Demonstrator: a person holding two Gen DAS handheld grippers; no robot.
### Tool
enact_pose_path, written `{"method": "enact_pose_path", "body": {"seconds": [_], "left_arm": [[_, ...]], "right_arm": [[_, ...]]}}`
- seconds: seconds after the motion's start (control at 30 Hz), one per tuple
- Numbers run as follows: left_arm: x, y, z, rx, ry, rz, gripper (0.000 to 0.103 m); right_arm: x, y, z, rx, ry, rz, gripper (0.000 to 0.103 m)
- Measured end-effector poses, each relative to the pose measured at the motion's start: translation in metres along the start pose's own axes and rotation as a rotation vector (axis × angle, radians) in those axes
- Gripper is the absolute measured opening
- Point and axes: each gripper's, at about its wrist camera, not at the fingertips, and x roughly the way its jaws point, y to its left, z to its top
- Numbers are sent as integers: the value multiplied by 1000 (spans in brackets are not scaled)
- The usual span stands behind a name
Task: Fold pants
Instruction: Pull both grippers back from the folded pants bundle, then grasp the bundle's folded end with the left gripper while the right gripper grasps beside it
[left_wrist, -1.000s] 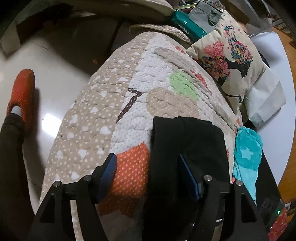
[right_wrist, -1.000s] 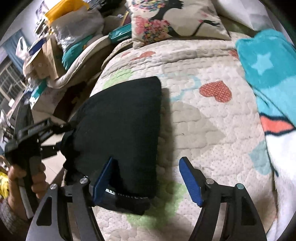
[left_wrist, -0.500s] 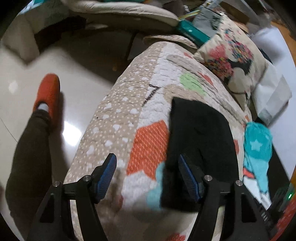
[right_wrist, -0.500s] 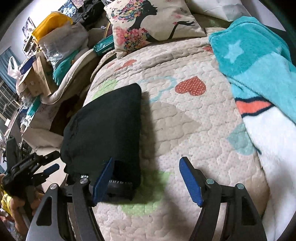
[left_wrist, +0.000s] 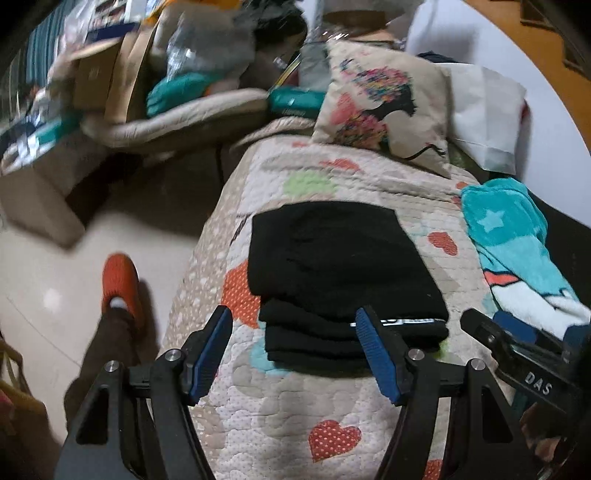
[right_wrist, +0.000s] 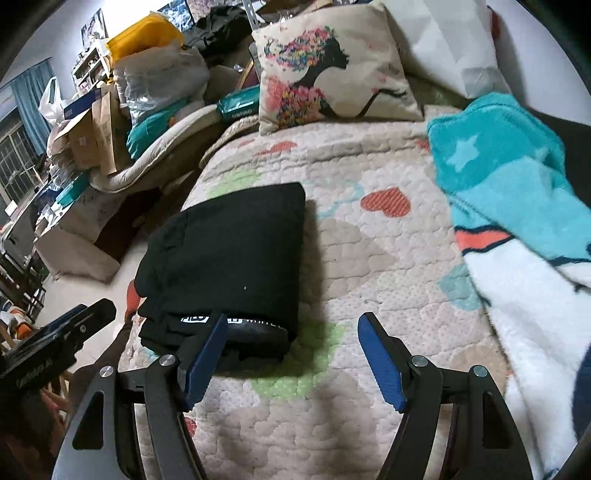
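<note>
Black pants (left_wrist: 340, 273) sit folded into a compact stacked rectangle, centre of the left wrist view, on the heart-print quilt (left_wrist: 280, 417) near the bed's left edge. Printed waistband (right_wrist: 236, 320) faces the cameras at the bottom of the stack. My guess is it ended up outermost because the legs were folded up over it.

Left tongs (left_wrist: 295, 347): open, nothing between the blue pads, held above and short of the stack. Right tongs (right_wrist: 291, 354): also open and empty. The left pad only overlaps the waistband in the picture; I see no pinch on the cloth.

Each tool shows in the other's view (right one at lower right of the left wrist view, left one at lower left of the right wrist view), so they flank the stack, probably to back off without dragging a layer.

Judgement: fold looks done, layers roughly aligned, left side steps out slightly.

Teal star blanket (right_wrist: 509, 192) lies at right, well apart from the pants. Floral cushion (right_wrist: 332, 66) sits at the top, also clear. Person's leg and orange slipper (left_wrist: 120, 284) stand on the floor at lower left, beside the bed.
</note>
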Motion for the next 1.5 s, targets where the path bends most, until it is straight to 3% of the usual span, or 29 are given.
{"method": "enact_pose_path", "body": {"seconds": [0.27, 1.5], "left_arm": [[-24, -21, -4, 80, -84, 15, 75], [-19, -22, -16, 60, -19, -11, 77]], "right_arm": [[-9, -4, -5, 13, -15, -13, 78], [-10, 13, -16, -68, -21, -49, 81]]}}
